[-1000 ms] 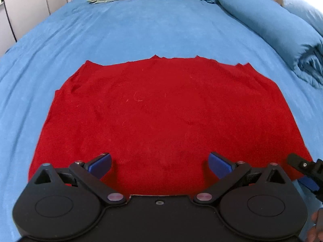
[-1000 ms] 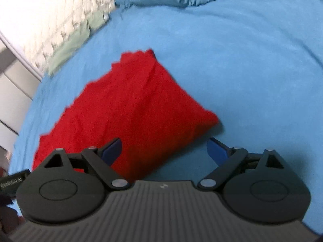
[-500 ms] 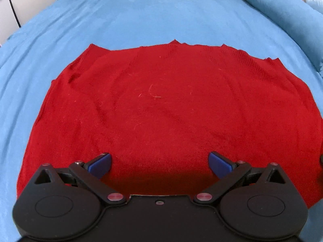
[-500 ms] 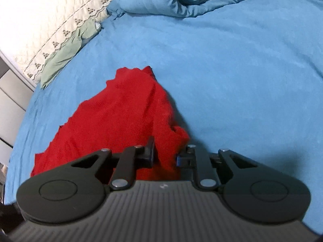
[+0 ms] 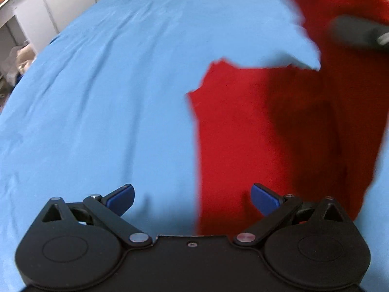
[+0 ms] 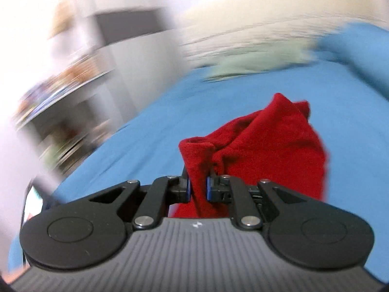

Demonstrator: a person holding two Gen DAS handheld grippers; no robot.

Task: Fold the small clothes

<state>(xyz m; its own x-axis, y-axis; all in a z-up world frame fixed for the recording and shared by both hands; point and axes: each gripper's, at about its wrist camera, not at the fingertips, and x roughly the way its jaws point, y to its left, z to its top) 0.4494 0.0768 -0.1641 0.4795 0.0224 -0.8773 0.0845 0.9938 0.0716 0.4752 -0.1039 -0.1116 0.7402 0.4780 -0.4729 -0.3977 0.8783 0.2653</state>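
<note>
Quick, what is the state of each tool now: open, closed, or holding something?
Left tool: open, holding nothing.
Right tool: closed on the red cloth, its jaws having just been closing.

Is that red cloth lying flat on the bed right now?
No. The right gripper is shut on the red cloth, lifting one side; the rest lies on the blue bed.

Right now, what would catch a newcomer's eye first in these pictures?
The bright red knit garment on the blue bedsheet, one side lifted into the air at upper right. The right tongs have just closed and pinch a bunched corner of it, while the left tongs hang open over its near edge.
</note>
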